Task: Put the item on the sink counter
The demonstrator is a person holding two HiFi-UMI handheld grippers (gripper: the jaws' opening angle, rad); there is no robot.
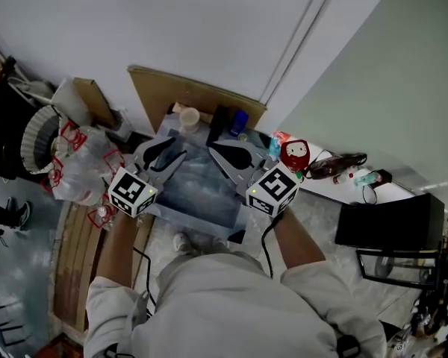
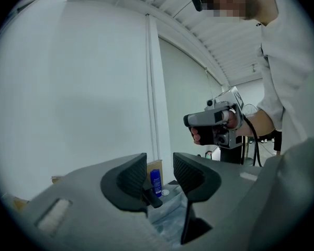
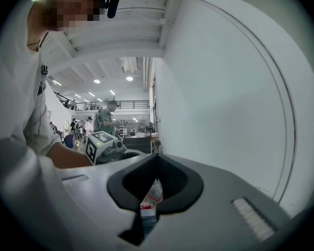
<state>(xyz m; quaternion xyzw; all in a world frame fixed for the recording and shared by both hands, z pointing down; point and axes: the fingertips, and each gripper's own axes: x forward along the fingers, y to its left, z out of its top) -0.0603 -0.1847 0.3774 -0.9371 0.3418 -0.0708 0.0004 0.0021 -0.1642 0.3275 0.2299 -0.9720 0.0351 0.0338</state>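
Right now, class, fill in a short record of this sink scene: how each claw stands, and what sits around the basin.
Left claw: open, nothing between its jaws
Right claw: jaws together at the tips, nothing clearly gripped
Sink: directly below both claws
Behind the sink: beige cup and blue bottle
Right of the sink: red-and-white item by the white counter
Task state: neither claw holds an item
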